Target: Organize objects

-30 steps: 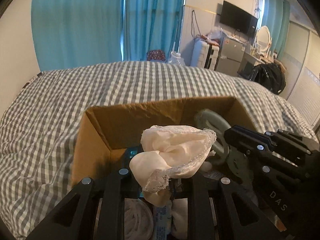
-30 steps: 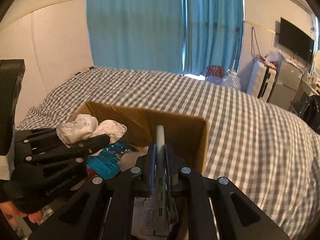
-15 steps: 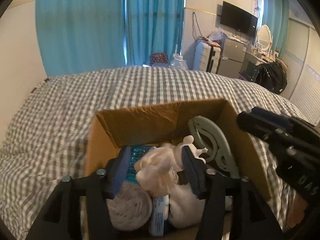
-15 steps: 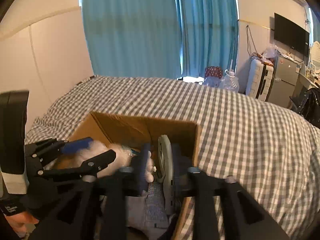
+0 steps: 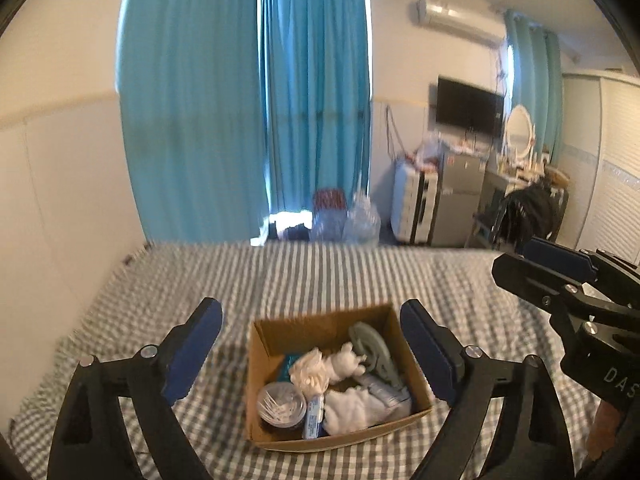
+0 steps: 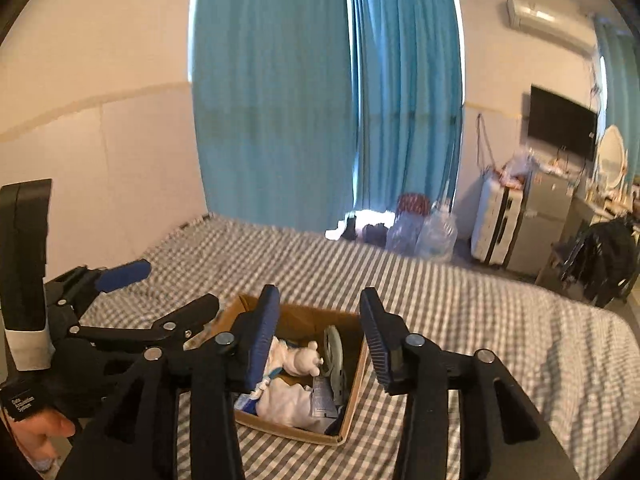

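Checked bedspread [image 5: 320,280], full cardboard box [image 5: 256,384] half-hidden behind spread, empty left tongs [image 5: 312,344] and right tongs [image 6: 320,332].

**Room around the box**

The box [image 5: 336,384] sits on the bed [image 5: 320,276], and its open top is reachable from above. Inside it is crowded: a grey disc [image 5: 374,350] leans at the right wall, a white toy [image 5: 348,362] and cloth [image 5: 356,406] lie in the middle, and a round tub [image 5: 280,402] fills the near left corner. The bed around the box is free on all sides. Both tongs, left [image 5: 312,354] and right [image 6: 318,336], hang above with jaws apart.
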